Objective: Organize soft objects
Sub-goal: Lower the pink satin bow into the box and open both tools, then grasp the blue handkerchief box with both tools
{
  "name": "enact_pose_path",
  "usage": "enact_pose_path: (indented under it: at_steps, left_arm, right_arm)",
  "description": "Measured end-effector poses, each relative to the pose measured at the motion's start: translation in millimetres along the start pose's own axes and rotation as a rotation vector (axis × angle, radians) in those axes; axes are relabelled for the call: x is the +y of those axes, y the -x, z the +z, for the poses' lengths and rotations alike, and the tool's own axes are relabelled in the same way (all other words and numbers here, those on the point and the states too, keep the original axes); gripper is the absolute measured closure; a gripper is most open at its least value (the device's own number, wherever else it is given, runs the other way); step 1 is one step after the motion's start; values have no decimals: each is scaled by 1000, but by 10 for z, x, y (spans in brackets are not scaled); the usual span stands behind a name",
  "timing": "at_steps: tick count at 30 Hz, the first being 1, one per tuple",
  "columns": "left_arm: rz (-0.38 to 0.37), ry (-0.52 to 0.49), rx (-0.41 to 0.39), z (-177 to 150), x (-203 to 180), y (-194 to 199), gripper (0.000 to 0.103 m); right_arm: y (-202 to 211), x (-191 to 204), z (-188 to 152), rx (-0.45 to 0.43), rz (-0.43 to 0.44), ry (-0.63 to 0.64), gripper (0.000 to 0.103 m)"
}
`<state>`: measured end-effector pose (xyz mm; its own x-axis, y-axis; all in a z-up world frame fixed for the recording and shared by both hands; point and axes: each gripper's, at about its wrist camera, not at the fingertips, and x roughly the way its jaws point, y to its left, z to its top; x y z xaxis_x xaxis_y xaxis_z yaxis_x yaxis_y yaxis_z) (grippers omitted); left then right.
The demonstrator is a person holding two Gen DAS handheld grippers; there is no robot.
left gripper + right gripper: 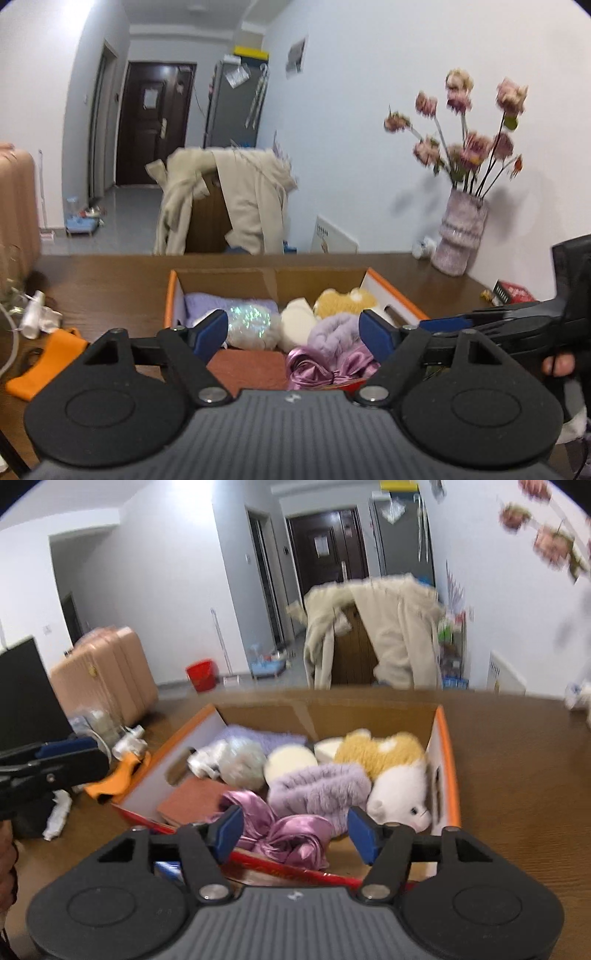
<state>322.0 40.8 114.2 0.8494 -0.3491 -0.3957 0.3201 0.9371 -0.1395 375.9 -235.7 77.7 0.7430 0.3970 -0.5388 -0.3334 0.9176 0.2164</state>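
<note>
- The left tongs [293, 330] stand apart with nothing between the blue pads, hanging over the near edge of the box [169, 295].
- The right tongs [293, 829] are likewise apart and empty, just above the pink satin cloth [291, 834] that spills over the near wall of the box.
- That satin looks slippery and limp; my judgement is that a pinch on a bunched fold would hold better than on a flat edge, which could slide out.
- Just behind it lies a lilac fuzzy band [319, 788], light and squashy; it should bear a firm squeeze across its middle.
- Beside it to the right sits a white plush toy [402, 794], with a yellow plush toy [380, 751] behind; both look light and forgiving, best taken by the body.
- On the left of the box are a flat reddish cloth [192, 799], a shimmery puff [236, 760] and a lavender towel [258, 736] at the back.
- An orange band [44, 363] lies outside the box on the counter [110, 280]; it probably remains to be put in.
</note>
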Motion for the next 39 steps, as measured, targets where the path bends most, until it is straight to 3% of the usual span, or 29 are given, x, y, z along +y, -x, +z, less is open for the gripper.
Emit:
enact_pose_path:
  at_steps: [3,9,13,18,23,27,34,39]
  left_arm:
    - [4,-14,-61,54,-119,367,19]
    - [31,-47,-165,5,-395,1084,10]
    - [32,-36,-193,-203,-527,1467,8]
    - [31,21,-168,-637,-577,1793,8]
    - [39,92,-117,-1036,-514,1980,8]
    - [66,99,-83,-1122,-470,1929,8]
    - [78,129,-63,-1122,-318,1701,9]
    - [86,175,-26,-1012,-93,1279,17]
  right_arm:
    - [510,110,34,-86,-6,35,39]
    - [1537,306,-52,-270,-12,86,27]
    - [1976,402,-293,-317,9,95,23]
    - [2263,569,-831,-306,23,112,19]
    - [2268,620,-1314,-232,57,32,18]
    - [2200,686,-1480,-186,52,20,18]
    - [1958,703,-1421,-160,70,-1,20]
    - [1574,636,-1243,-119,80,-40,25]
